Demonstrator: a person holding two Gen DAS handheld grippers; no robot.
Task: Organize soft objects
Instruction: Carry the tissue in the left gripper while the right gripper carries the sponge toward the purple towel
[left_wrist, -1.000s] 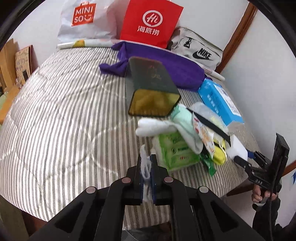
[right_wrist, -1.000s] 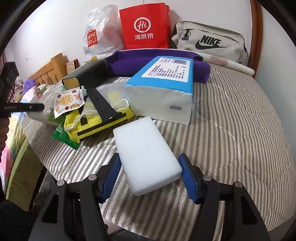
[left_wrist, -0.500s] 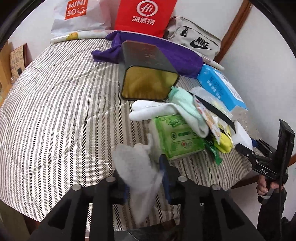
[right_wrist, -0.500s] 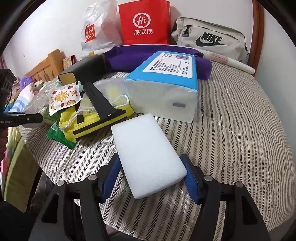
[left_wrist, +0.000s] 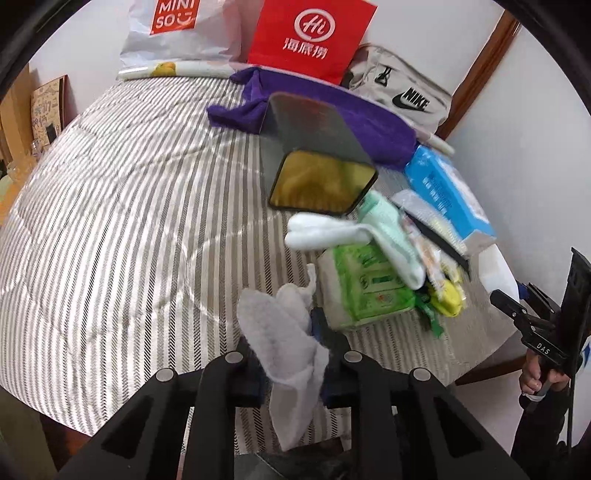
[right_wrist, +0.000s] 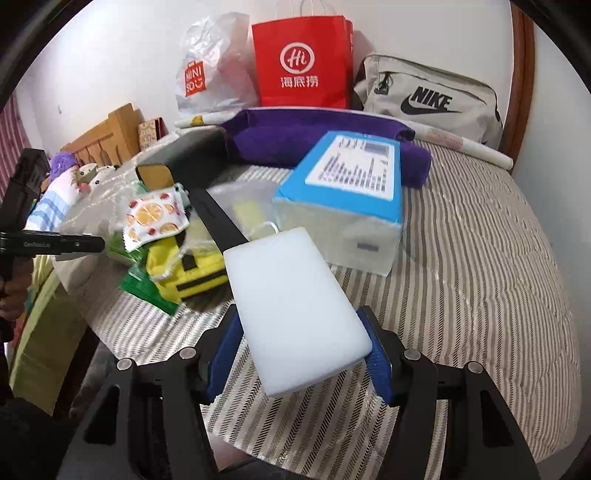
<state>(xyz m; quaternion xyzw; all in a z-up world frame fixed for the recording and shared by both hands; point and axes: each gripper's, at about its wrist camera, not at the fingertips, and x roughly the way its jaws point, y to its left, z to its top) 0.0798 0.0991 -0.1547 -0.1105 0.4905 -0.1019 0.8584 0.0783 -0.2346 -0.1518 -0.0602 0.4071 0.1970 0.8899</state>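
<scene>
Our left tongs (left_wrist: 288, 354) have a limp grey cloth (left_wrist: 284, 347) between the fingers, which stand a little apart, so we cannot tell if the grip is firm. It hangs over the near edge of the bed (left_wrist: 110, 221), and if it slips it likely falls to the floor. Our right tongs (right_wrist: 299, 354) are closed on a white sponge (right_wrist: 291, 310), held clear of the bed; it sticks far forward, so squeezing harder may buckle it, and a swing could knock the blue pack (right_wrist: 343, 199) just ahead. Between the two sits the clutter: white socks (left_wrist: 332, 232) on the green wipes (left_wrist: 362, 288), a yellow pouch (right_wrist: 188, 273), a fruit sachet (right_wrist: 155, 218). The dark box (left_wrist: 317, 162), open toward us, lies behind that heap, and the purple towel (left_wrist: 332, 114) lies behind it.
</scene>
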